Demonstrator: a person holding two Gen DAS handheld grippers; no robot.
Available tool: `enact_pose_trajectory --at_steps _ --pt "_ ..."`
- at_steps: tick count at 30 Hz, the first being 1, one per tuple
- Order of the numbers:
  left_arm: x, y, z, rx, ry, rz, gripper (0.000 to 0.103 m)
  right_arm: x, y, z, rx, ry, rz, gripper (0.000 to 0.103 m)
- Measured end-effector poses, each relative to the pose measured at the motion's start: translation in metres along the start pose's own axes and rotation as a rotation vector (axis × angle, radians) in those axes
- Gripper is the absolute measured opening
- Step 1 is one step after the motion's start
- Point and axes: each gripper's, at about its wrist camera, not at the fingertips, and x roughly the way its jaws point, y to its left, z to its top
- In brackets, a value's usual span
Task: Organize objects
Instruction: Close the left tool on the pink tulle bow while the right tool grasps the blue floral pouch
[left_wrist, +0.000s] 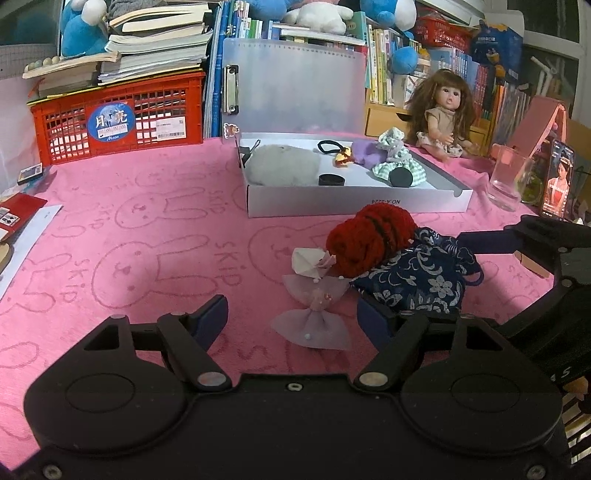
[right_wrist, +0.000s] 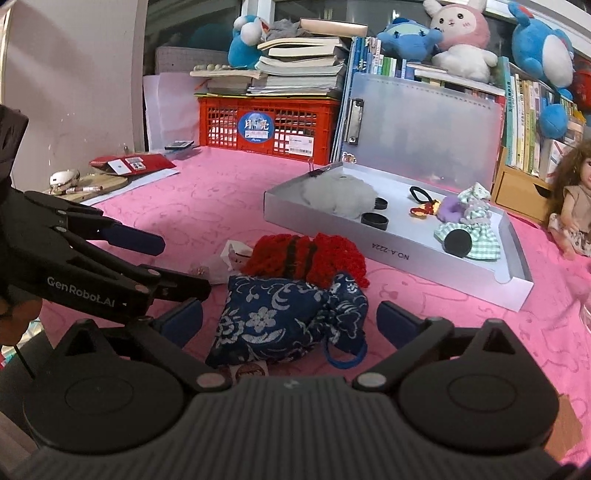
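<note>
A white box (left_wrist: 354, 201) (right_wrist: 480, 284) lies open on the pink cloth and holds a grey fluffy item (left_wrist: 282, 164), black caps and hair ties. In front of it lie a red knitted item (left_wrist: 369, 236) (right_wrist: 314, 258), a navy floral pouch (left_wrist: 417, 278) (right_wrist: 288, 321) and a pale pink bow (left_wrist: 314, 314). My left gripper (left_wrist: 295, 317) is open with the bow between its fingers. My right gripper (right_wrist: 291, 325) is open around the pouch, not touching it.
A red crate (left_wrist: 118, 122) with stacked books stands at the back left. A doll (left_wrist: 443, 114) sits at the back right beside a glass (left_wrist: 509, 177) and a phone (left_wrist: 557, 181). Papers and a red booklet (right_wrist: 133, 164) lie at the left.
</note>
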Motion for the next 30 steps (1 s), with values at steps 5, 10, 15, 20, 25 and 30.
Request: enact_pose_trajectory --at_steps 5,10,15,20,25,30 --pt "0.0039 0.0029 -0.0023 -0.011 0.006 -0.005 0.070 0.0055 0.0025 0.0008 -0.017 0.010 -0.004 0.103" --pt "0.0053 0.0041 -0.0024 -0.011 -0.003 -0.004 0.061 0.0088 0.0031 0.0006 -0.021 0.019 -0.002 0.103" --pt "0.0054 0.0035 -0.0023 -0.009 -0.008 -0.009 0.047 0.0101 0.0040 0.0007 -0.021 0.022 0.002 0.103" --pt "0.0046 0.0030 -0.0021 -0.011 -0.012 -0.014 0.035 0.0105 0.0028 0.0003 -0.009 0.025 0.010 0.103" --pt "0.0035 0.0032 -0.0008 -0.020 -0.016 -0.019 0.028 0.0078 0.0038 0.0004 -0.009 0.022 0.032 0.099" --pt "0.0017 0.0012 -0.0004 -0.013 -0.021 -0.016 0.026 0.0025 0.0064 0.0004 -0.027 0.005 0.035 0.095"
